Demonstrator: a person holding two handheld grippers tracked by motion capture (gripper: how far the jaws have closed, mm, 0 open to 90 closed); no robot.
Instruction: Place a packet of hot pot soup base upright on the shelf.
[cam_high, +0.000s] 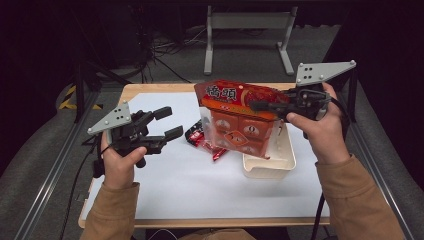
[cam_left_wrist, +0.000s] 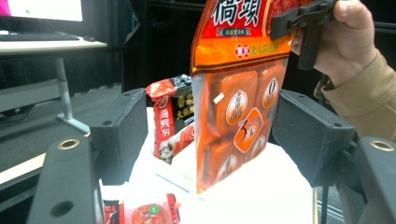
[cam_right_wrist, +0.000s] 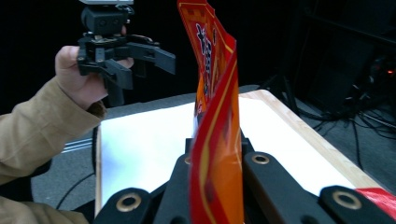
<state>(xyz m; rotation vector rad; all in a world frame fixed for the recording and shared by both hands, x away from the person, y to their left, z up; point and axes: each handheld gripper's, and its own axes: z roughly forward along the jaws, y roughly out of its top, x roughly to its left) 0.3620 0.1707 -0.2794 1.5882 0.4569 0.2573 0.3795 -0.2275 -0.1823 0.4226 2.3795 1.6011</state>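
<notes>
A large orange snack bag (cam_high: 240, 120) hangs upright above the table, its lower edge over a white tray (cam_high: 270, 165). My right gripper (cam_high: 260, 106) is shut on the bag's top right edge. In the right gripper view the jaws (cam_right_wrist: 217, 163) clamp the bag (cam_right_wrist: 215, 70) edge-on. My left gripper (cam_high: 167, 122) stands open to the left of the bag, apart from it, with nothing between its fingers. In the left gripper view the bag (cam_left_wrist: 233, 70) hangs farther off, beyond the wide-open jaws (cam_left_wrist: 215, 133), and the right gripper (cam_left_wrist: 303, 18) pinches its top.
Small red and black snack packets (cam_high: 200, 137) lie on the white sheet just left of the tray, and more red packets (cam_left_wrist: 149, 212) lie close under the left jaws. The wooden table edge (cam_high: 150, 87) runs along the back. A grey metal stand (cam_high: 247, 30) stands on the floor behind.
</notes>
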